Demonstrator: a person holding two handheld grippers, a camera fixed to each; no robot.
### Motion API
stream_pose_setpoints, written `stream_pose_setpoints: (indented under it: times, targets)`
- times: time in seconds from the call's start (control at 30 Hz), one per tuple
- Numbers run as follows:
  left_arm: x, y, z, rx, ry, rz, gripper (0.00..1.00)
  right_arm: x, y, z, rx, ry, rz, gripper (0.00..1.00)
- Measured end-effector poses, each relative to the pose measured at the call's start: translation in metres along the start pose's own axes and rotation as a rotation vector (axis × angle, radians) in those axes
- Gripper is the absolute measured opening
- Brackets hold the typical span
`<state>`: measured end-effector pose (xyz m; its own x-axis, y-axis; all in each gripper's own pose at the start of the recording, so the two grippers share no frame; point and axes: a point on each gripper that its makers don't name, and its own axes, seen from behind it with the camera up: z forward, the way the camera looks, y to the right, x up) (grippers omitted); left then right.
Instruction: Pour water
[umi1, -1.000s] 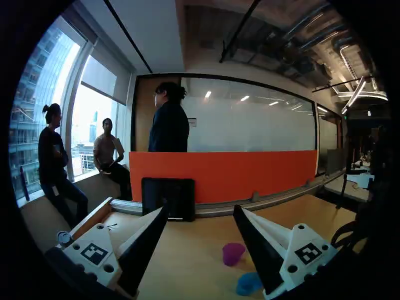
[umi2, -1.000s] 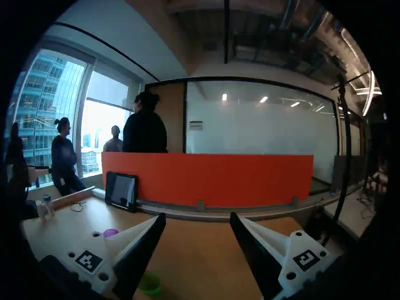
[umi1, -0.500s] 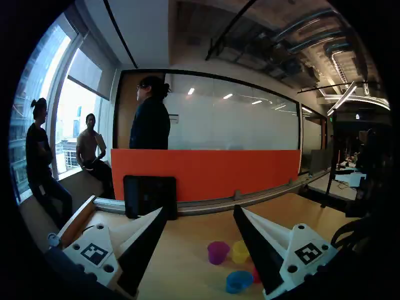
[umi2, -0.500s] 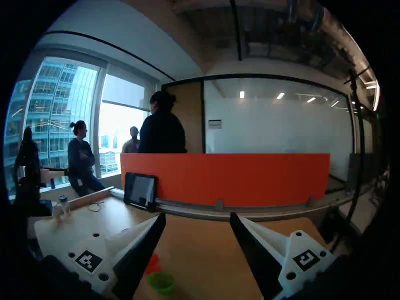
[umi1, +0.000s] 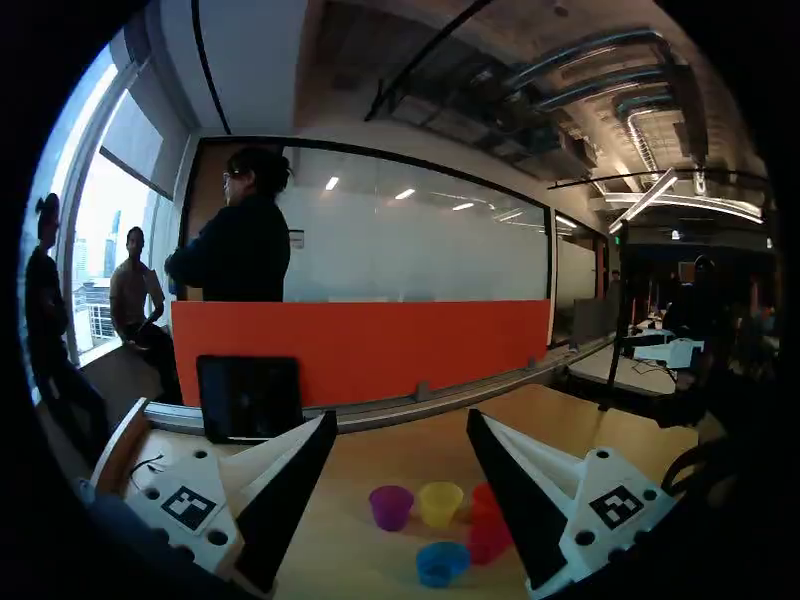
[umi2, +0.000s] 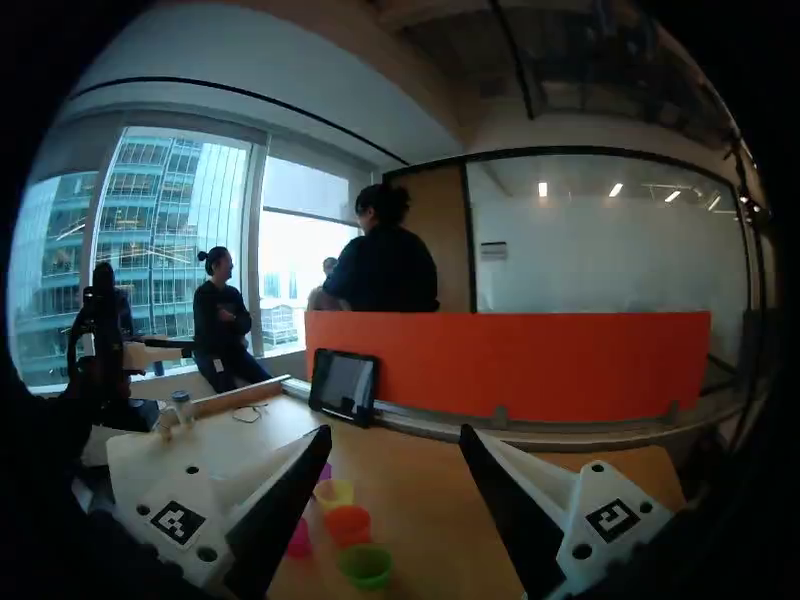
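Note:
Several small plastic cups stand together on the wooden table. In the left gripper view I see a purple cup (umi1: 390, 506), a yellow cup (umi1: 440, 502), a red cup (umi1: 486, 525) and a blue cup (umi1: 441, 563) between and below my fingers. My left gripper (umi1: 400, 440) is open and empty above them. In the right gripper view a yellow cup (umi2: 334, 492), an orange-red cup (umi2: 348, 524), a green cup (umi2: 365, 565) and a pink cup (umi2: 299, 538) sit low between the fingers. My right gripper (umi2: 395, 445) is open and holds nothing.
A dark tablet (umi1: 250, 396) (umi2: 344, 384) leans against the orange partition (umi1: 360, 345) at the table's far edge. A small bottle (umi2: 181, 406) stands at the left of the table. People stand and sit by the windows beyond.
Both views have swung across the table: the cups now sit more centrally between the fingers, with more of them in sight. Both grippers stay open.

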<state>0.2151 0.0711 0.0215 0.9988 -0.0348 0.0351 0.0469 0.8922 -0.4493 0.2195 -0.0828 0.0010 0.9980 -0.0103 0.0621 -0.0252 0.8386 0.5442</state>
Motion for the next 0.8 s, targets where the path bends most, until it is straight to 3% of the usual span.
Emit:
stream_pose_setpoints:
  times: [0.5, 0.8]
  targets:
    - [-0.031, 0.008, 0.003, -0.059, -0.08, 0.039, 0.96, -0.027, -0.014, 0.006, 0.079, -0.107, -0.062, 0.99]
    - [-0.061, 0.009, 0.004, -0.083, -0.133, 0.057, 0.97, -0.053, -0.019, 0.004, 0.111, -0.19, -0.115, 0.99]
